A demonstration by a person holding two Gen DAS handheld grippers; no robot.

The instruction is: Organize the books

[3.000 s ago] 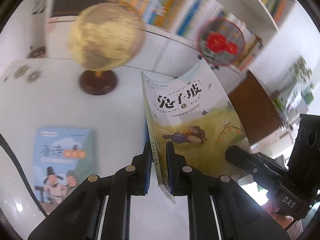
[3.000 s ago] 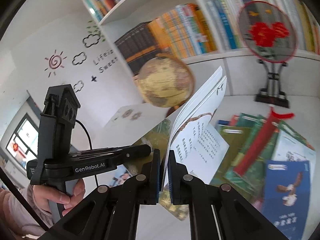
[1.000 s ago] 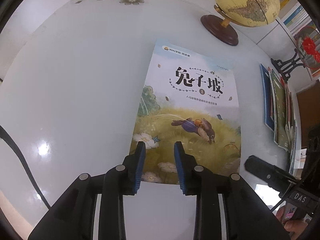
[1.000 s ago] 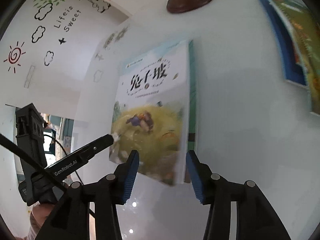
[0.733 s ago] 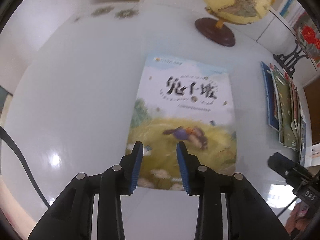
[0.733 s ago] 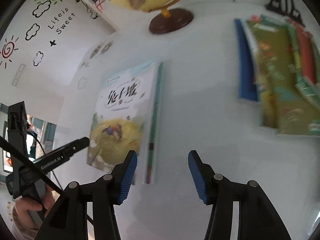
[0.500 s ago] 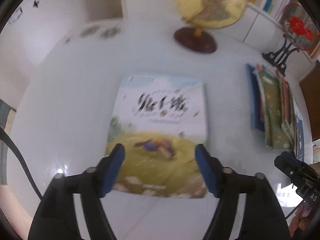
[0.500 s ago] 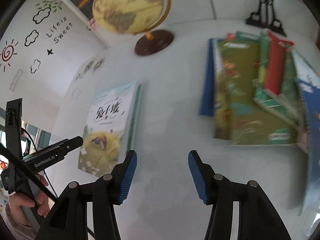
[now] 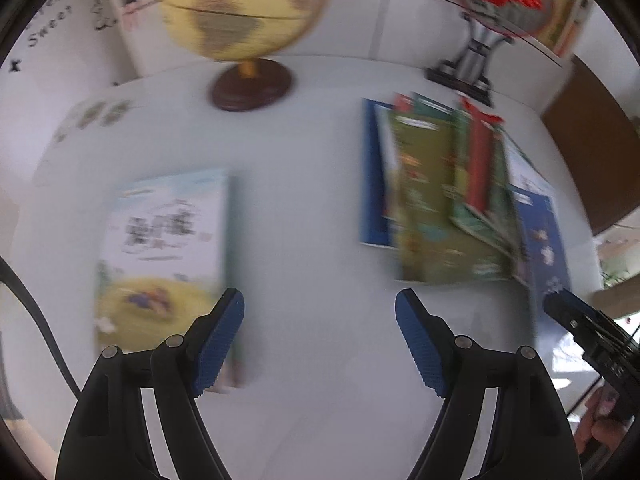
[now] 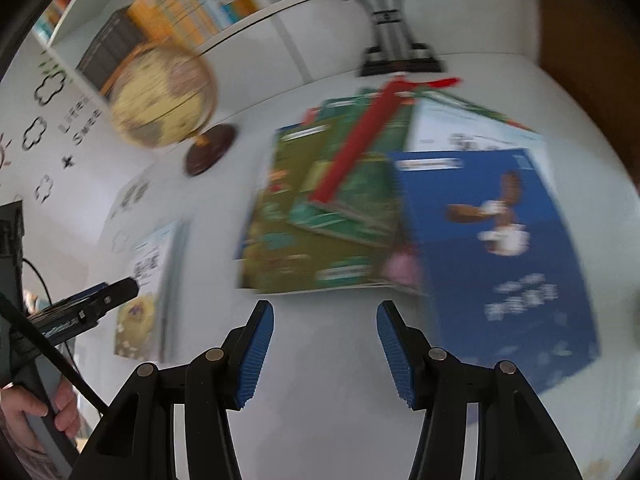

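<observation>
Now | L gripper (image 9: pixel 319 334) & R gripper (image 10: pixel 325 338) released, empty | wall txt (image 10: pixel 82 120) blurred | book titles unreadable

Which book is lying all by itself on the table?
The book with the yellow meadow cover, on the left. It lies alone on the white table, while the blue, green and other books overlap in a messy pile on the right.

Very little can be read, since both views are smeared by motion. On the white wall (image 9: pixel 44 32) left of the globe (image 9: pixel 244 8), black lettering gives "Sweet" (the word above it is cut off and blurred). Titles on the book covers are too blurred to read.
</observation>
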